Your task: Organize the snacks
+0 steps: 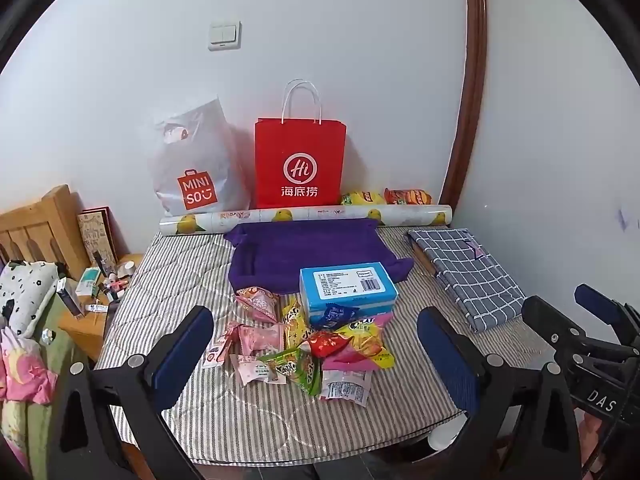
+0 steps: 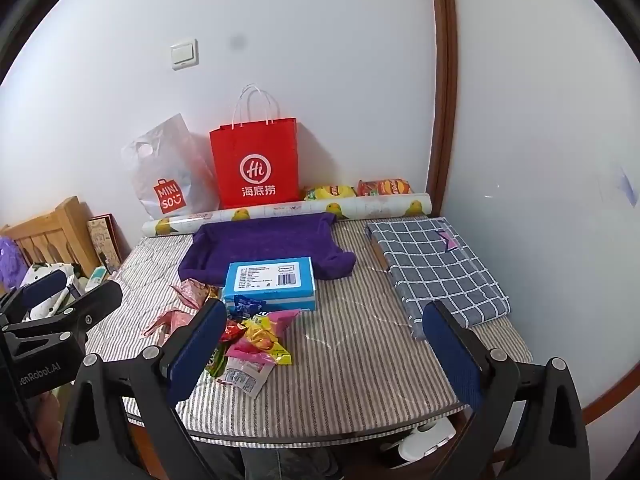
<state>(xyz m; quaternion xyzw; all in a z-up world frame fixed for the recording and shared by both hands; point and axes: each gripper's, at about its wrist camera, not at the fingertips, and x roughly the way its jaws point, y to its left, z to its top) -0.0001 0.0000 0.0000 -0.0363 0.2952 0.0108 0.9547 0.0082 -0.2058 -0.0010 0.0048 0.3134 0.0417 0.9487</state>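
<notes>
A pile of small snack packets [image 1: 304, 344] [image 2: 248, 340], pink, green, yellow and red, lies on the striped table cover [image 1: 192, 272] [image 2: 360, 352]. A blue box [image 1: 348, 288] [image 2: 272, 284] rests at the pile's far edge. Behind it sits a soft purple fabric bin [image 1: 304, 252] [image 2: 260, 248]. My left gripper [image 1: 314, 314] [image 2: 74, 286] hovers open above the near side of the pile, holding nothing. My right gripper [image 2: 322, 308] [image 1: 560, 300] hangs open over bare cover to the right of the pile, its left finger hiding part of the packets.
A red paper bag [image 1: 300, 160] and a white plastic bag [image 1: 196, 176] lean on the back wall behind a paper roll [image 1: 304, 216]. Two chip bags [image 1: 364, 198] lie beside them. A folded checked cloth [image 2: 436, 268] lies at the right. A cluttered nightstand [image 1: 96, 292] stands left.
</notes>
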